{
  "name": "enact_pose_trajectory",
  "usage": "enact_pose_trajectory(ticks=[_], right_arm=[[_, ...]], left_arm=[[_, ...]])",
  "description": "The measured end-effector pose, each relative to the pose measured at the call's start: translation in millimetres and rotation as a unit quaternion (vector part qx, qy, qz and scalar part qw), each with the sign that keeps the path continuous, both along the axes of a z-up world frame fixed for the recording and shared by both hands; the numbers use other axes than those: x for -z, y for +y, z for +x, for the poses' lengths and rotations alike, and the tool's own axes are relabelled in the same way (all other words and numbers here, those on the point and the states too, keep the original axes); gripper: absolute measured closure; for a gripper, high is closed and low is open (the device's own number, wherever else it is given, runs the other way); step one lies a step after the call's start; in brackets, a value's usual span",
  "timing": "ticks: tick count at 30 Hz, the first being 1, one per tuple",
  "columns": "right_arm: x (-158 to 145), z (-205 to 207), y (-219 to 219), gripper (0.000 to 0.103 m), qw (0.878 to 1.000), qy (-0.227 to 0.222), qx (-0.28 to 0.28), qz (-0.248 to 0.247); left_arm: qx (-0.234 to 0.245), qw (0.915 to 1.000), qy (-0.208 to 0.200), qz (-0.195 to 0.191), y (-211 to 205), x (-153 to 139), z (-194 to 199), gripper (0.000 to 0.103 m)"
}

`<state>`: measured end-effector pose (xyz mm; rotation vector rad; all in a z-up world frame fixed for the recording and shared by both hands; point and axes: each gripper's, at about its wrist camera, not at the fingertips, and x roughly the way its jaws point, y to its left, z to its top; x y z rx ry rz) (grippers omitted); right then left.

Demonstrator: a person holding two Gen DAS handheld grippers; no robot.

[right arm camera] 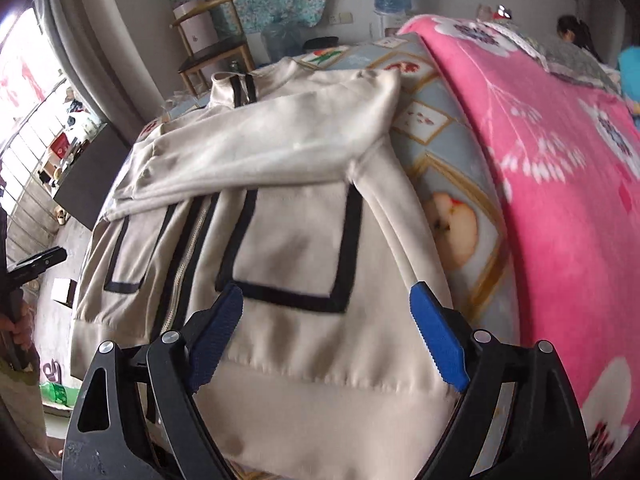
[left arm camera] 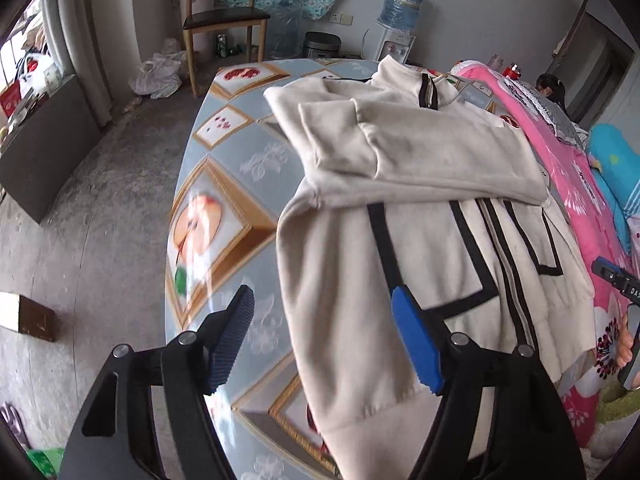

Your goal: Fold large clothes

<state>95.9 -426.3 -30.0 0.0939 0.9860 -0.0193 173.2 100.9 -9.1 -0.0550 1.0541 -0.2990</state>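
Note:
A cream zip jacket (left arm camera: 420,184) with black stripes lies front up on the table's patterned cloth (left arm camera: 224,184). Both sleeves are folded across its chest (right arm camera: 264,148). My left gripper (left arm camera: 324,300) stands open above the jacket's left hem; its right pad is over the fabric, its left pad over the cloth, with nothing pinched. My right gripper (right arm camera: 326,300) is open over the jacket's (right arm camera: 304,264) lower right front, near the black-outlined pocket, and its pads are clear of the fabric. The other gripper's tip (left arm camera: 612,276) shows at the right edge of the left wrist view.
A pink floral blanket (right arm camera: 560,168) covers the table's right side beside the jacket. A wooden chair (left arm camera: 224,20), white bags, a water dispenser (left arm camera: 400,12) and a rice cooker stand beyond the table. A dark cabinet (left arm camera: 44,148) is at the left. A person (right arm camera: 576,36) sits far right.

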Motion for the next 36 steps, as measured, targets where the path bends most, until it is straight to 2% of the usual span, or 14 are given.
enact_pose_trajectory(ticks=[6, 12, 18, 22, 24, 26, 27, 28, 29, 30, 31, 32, 34, 36], right_arm=[[12.9, -55.9, -23.6, 0.021, 0.997, 0.011, 0.077, 0.006], [20.4, -83.2, -37.6, 0.022, 0.995, 0.022, 0.101, -0.003], [35.7, -89.1, -46.5, 0.033, 0.994, 0.035, 0.098, 0.036], [44.7, -87.0, -46.1, 0.043, 0.993, 0.045, 0.102, 0.033], [44.7, -89.6, -42.3, 0.052, 0.994, 0.047, 0.097, 0.03], [47.4, -93.4, -40.3, 0.066, 0.993, 0.051, 0.097, 0.044], [48.9, -95.4, -39.5, 0.069, 0.993, 0.051, 0.101, 0.042], [50.0, -97.0, -38.1, 0.077, 0.993, 0.049, 0.105, 0.035], [50.6, -98.3, -36.8, 0.089, 0.993, 0.047, 0.107, 0.026], [49.6, -98.7, -36.8, 0.095, 0.993, 0.045, 0.107, 0.027], [46.4, -100.2, -36.5, 0.098, 0.993, 0.04, 0.103, 0.034], [40.9, -101.2, -34.9, 0.098, 0.994, 0.033, 0.101, 0.026], [19.6, -105.1, -30.9, 0.099, 0.995, 0.004, 0.096, 0.003], [-10.6, -114.8, -33.1, 0.099, 0.995, -0.028, 0.087, 0.027]], left_arm=[[-0.014, 0.9979, 0.031, -0.055, 15.8, 24.5, -59.8, 0.033], [-0.007, 0.995, 0.056, -0.082, 10.6, 41.6, -99.5, 0.038], [-0.026, 0.9964, 0.053, -0.061, 3.3, 51.5, -116.7, 0.053], [-0.037, 0.9935, 0.069, -0.082, 6.8, 52.7, -118.6, 0.06], [-0.038, 0.992, 0.078, -0.092, 6.2, 55.2, -122.5, 0.061], [-0.038, 0.9924, 0.076, -0.089, 3.8, 57.4, -126.8, 0.061], [-0.039, 0.9933, 0.071, -0.083, 1.8, 57.9, -128.4, 0.062], [-0.041, 0.994, 0.067, -0.076, 0.0, 57.8, -129.1, 0.067], [-0.041, 0.9945, 0.062, -0.073, -1.3, 57.2, -129.4, 0.072], [-0.04, 0.9946, 0.059, -0.075, -2.3, 56.9, -129.2, 0.086], [-0.04, 0.9951, 0.056, -0.071, -3.7, 56.4, -128.5, 0.094], [-0.036, 0.996, 0.049, -0.065, -5.2, 54.1, -128.1, 0.097], [-0.025, 0.9977, 0.022, -0.058, -5.8, 38.9, -130.1, 0.098], [-0.012, 0.9978, -0.01, -0.064, -1.9, 11.9, -136.1, 0.099]])
